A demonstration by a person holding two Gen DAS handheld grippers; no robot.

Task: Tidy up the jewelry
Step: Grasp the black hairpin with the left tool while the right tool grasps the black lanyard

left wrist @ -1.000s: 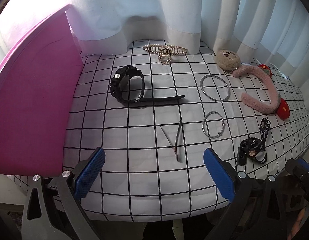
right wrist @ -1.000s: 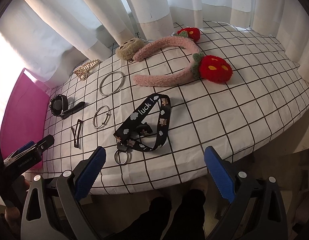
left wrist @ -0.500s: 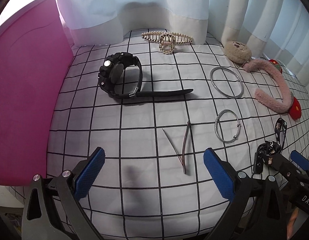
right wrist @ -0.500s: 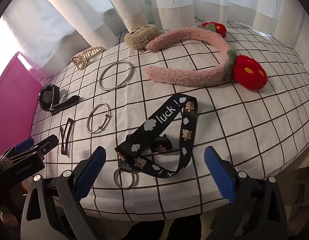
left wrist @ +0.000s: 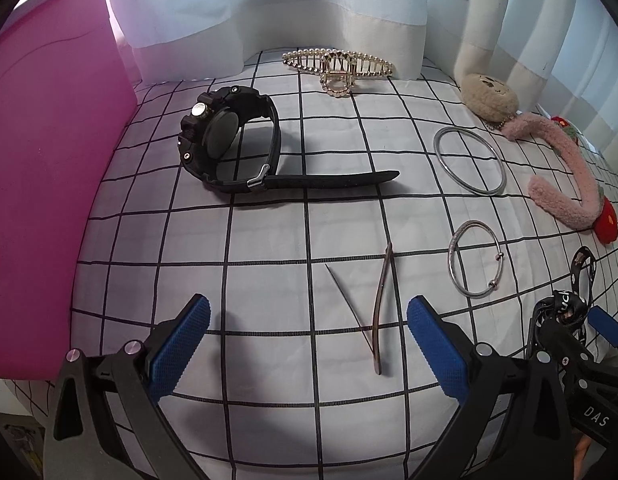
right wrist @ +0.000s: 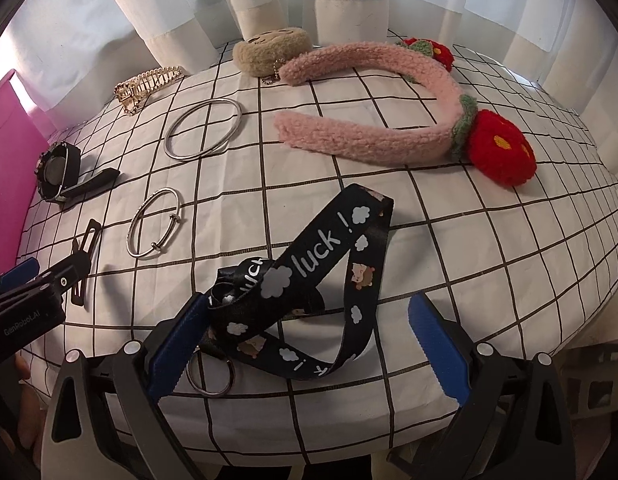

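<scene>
My left gripper [left wrist: 307, 344] is spread wide with nothing in it; the open brown hair clip [left wrist: 379, 312] lies between its fingers, nearer the right one. Only that view shows the black watch [left wrist: 229, 142] face-on, ahead and left. My right gripper [right wrist: 305, 338] is wide open too, around a black lanyard [right wrist: 309, 272] printed "luck !", its ring [right wrist: 211, 374] maybe touching my left finger. Past it: pink headband [right wrist: 369, 144].

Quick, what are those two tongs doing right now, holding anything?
Left tongs: open, holding nothing, above the hair clip.
Right tongs: open, holding nothing, around the lanyard.
</scene>
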